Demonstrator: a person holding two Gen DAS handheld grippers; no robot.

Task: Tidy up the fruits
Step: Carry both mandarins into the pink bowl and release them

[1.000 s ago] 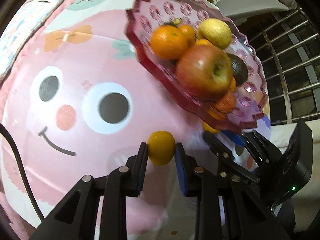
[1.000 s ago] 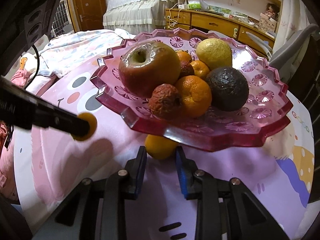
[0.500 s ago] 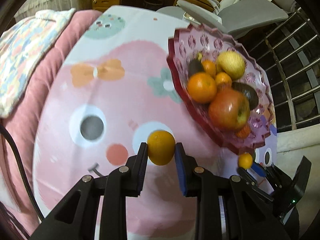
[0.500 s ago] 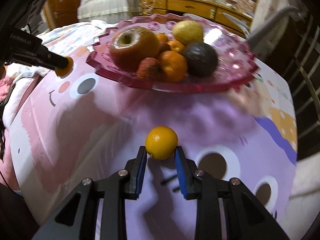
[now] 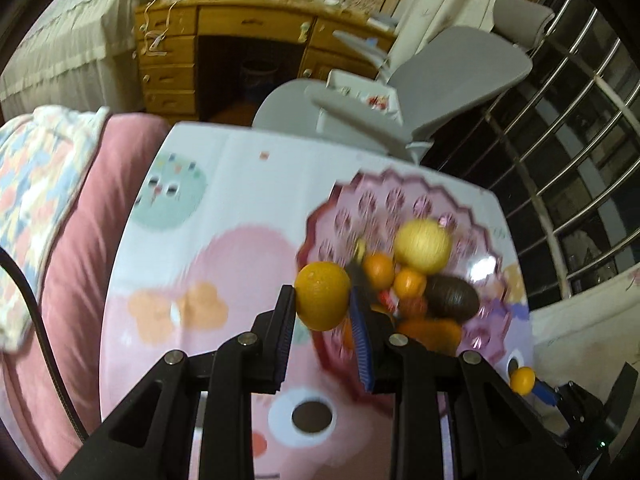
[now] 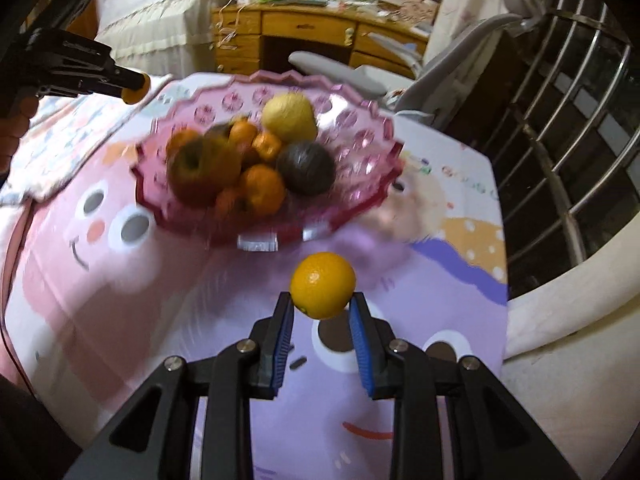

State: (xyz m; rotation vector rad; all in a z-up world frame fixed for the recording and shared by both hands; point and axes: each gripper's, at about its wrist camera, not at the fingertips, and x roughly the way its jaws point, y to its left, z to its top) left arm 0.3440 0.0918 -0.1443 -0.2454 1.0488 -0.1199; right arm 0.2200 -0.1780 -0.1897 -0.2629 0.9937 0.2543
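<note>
Lifted clear of the desk [image 6: 120, 320] since a second ago, 2 oranges, 1 clenched in each pair of tongs, the left tongs [image 5: 322, 312] and right tongs [image 6: 322, 312], now hang near the fruit bowl [image 6: 360, 128], ready to drop in.

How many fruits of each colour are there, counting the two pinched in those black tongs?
Orange: 6, with 4 bowl oranges in the pink bowl, the left-held orange in the left gripper, and the right-held orange in the right gripper
Yellow fruit: 1
Dark fruit: 1
Red-brown apple: 1
Reddish wrinkled fruit: 1 (blurred)
Total: 10
</note>
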